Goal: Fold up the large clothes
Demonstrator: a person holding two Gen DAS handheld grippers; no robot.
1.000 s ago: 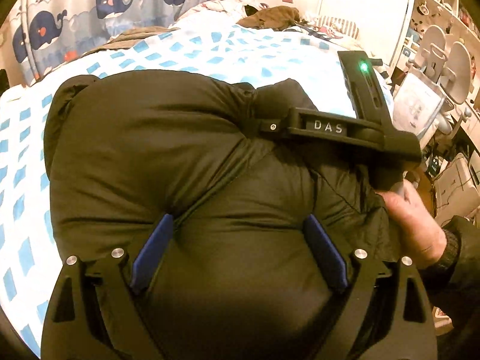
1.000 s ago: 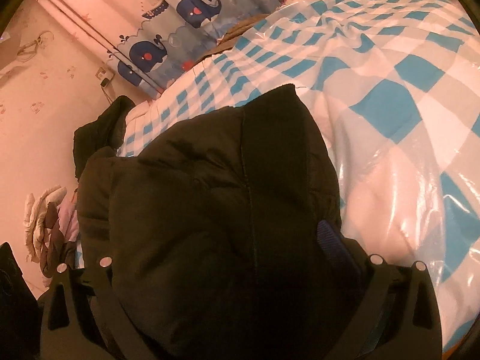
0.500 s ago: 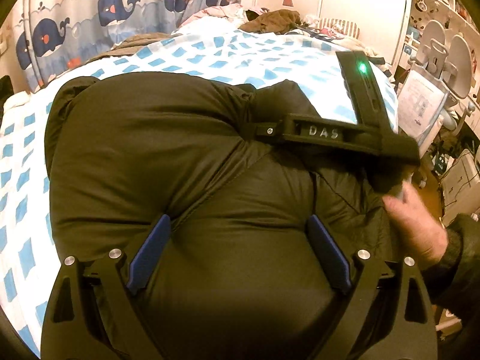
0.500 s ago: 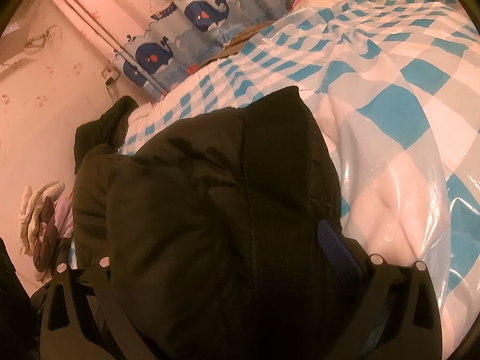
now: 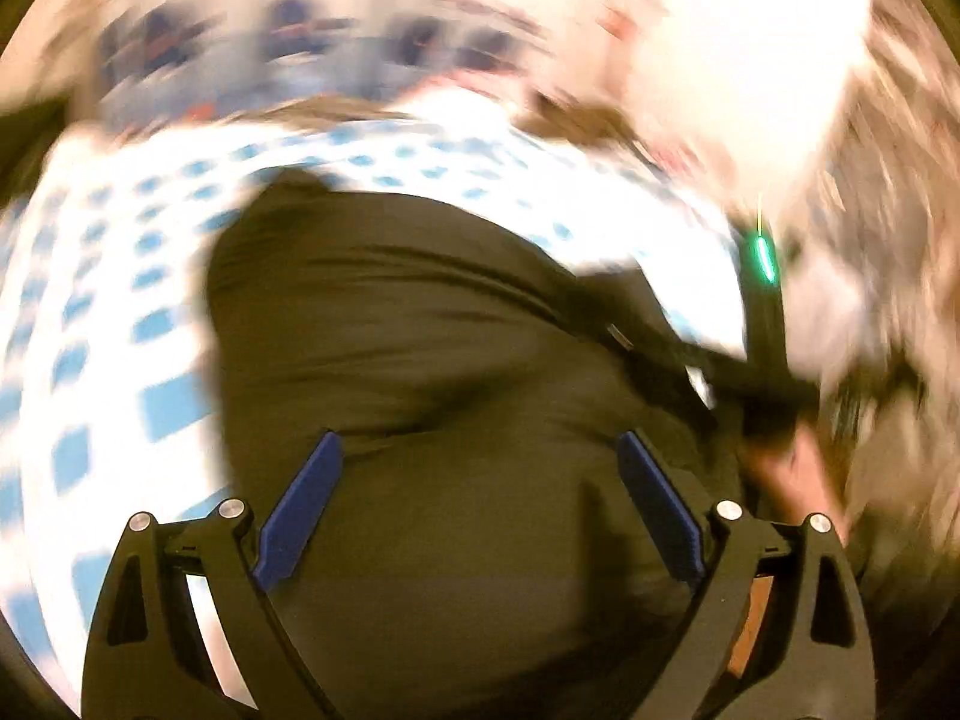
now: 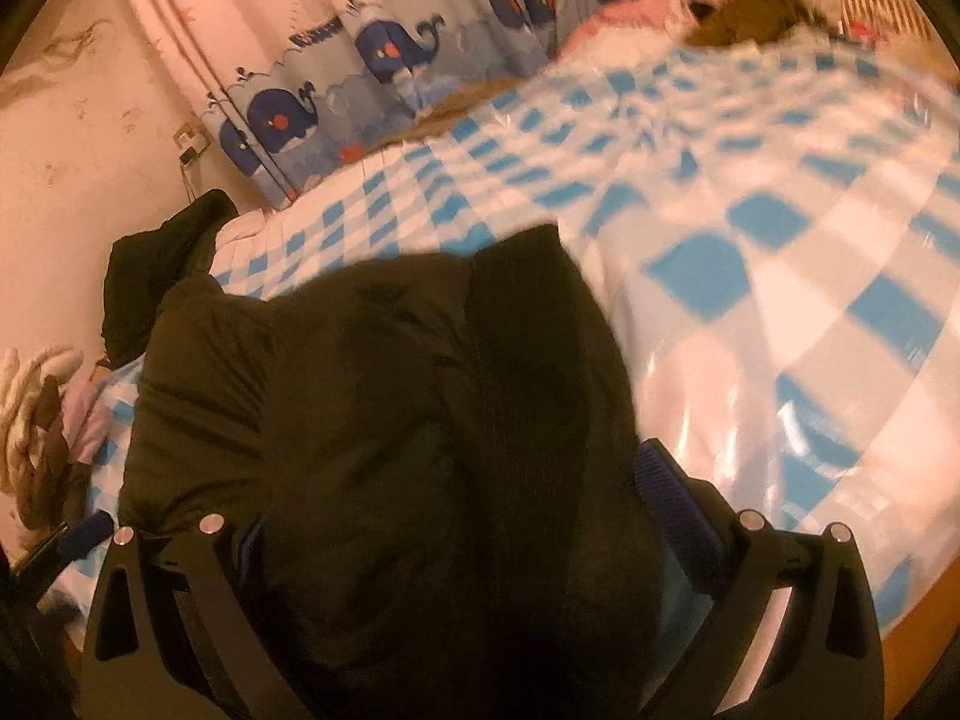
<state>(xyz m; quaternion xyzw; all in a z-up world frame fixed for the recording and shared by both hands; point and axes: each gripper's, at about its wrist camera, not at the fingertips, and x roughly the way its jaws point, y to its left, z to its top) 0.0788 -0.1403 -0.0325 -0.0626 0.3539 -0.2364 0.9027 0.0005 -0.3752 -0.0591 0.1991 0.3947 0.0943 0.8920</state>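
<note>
Bedroom: checkered bed [image 6: 750, 300], whale curtain [image 6: 384, 60]

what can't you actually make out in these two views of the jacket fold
- Left wrist view: motion blur smears the room behind the bed; nothing legible there.
- Left wrist view: the right gripper is a blurred dark streak; its jaws are unreadable.
- Right wrist view: the dark jacket bulges over the right gripper's left finger; only part of the right blue pad shows.
- Both views: the jacket's near edge is cut off by the bottom of the frame.
- Left gripper: jaws wide, jacket between; contact unclear.
</note>
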